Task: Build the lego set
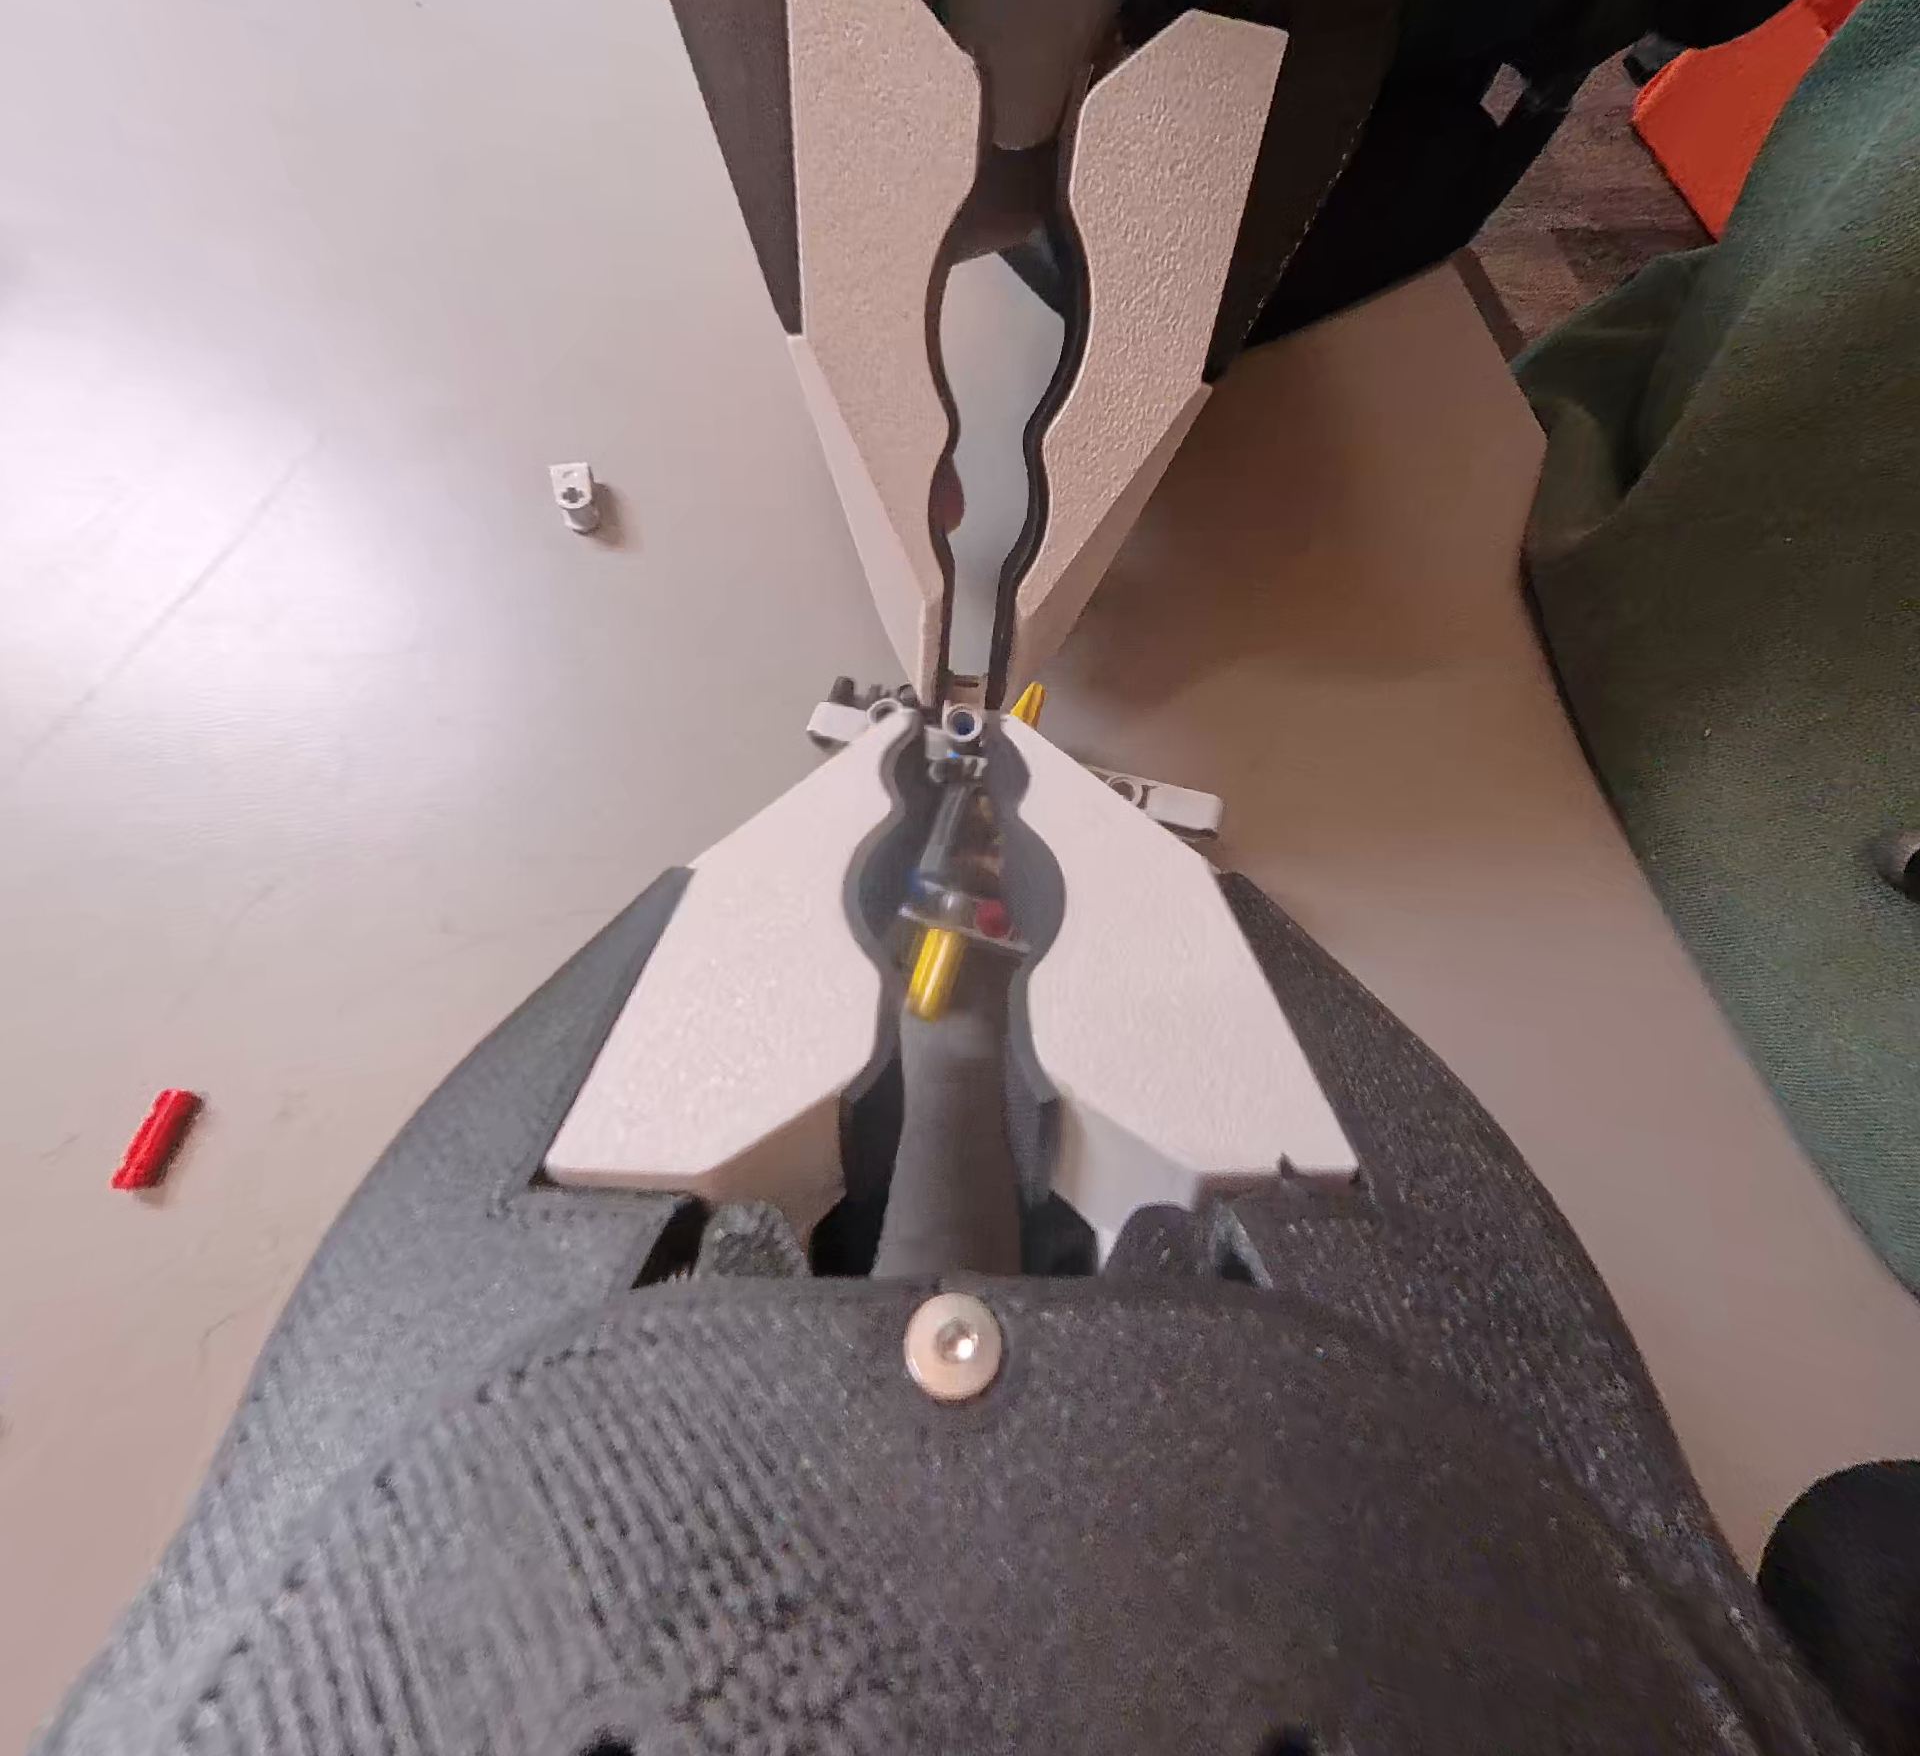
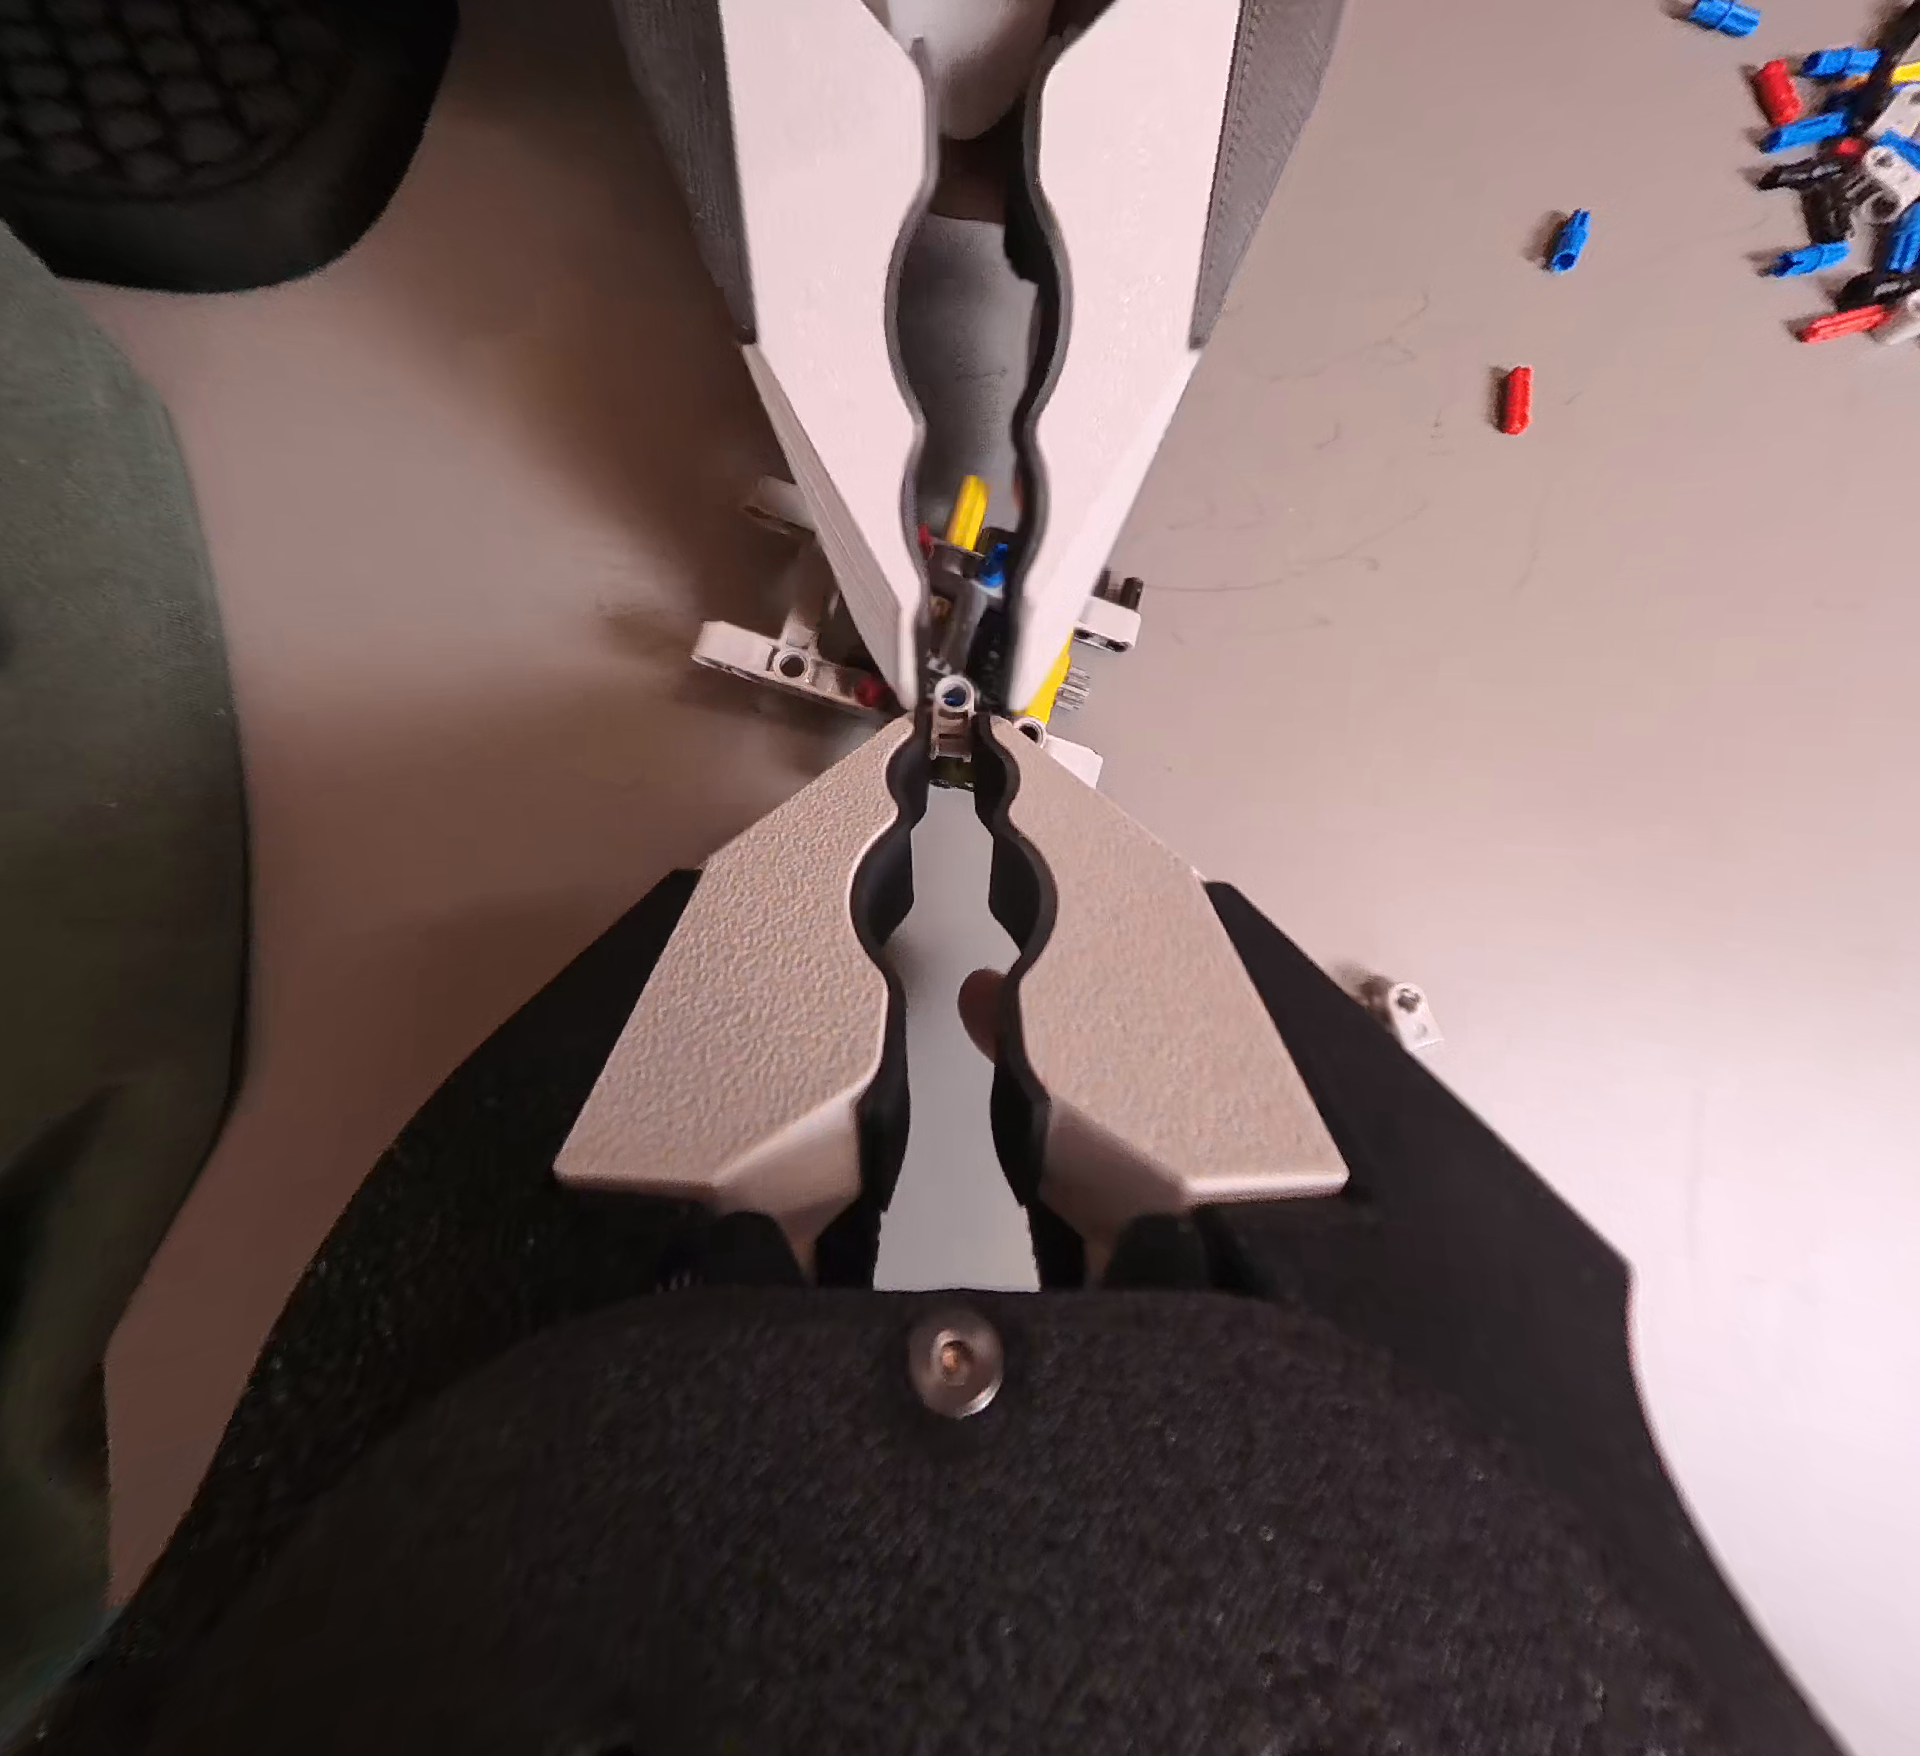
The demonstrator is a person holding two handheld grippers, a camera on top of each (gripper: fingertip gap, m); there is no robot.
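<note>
Left tongs (image 1: 961, 750) clench the grey, black and yellow lego assembly (image 1: 951, 885). Right tongs (image 2: 951, 750) grip a small grey connector (image 2: 951, 719) at its tip. Recommend a straight, aligned push, clear of the beige counter (image 2: 1455, 771).

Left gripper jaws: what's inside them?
Between the left gripper jaws sits a partly built lego assembly: black shaft, yellow axle, small grey connector at the tips. The white fingers cover its sides.
</note>
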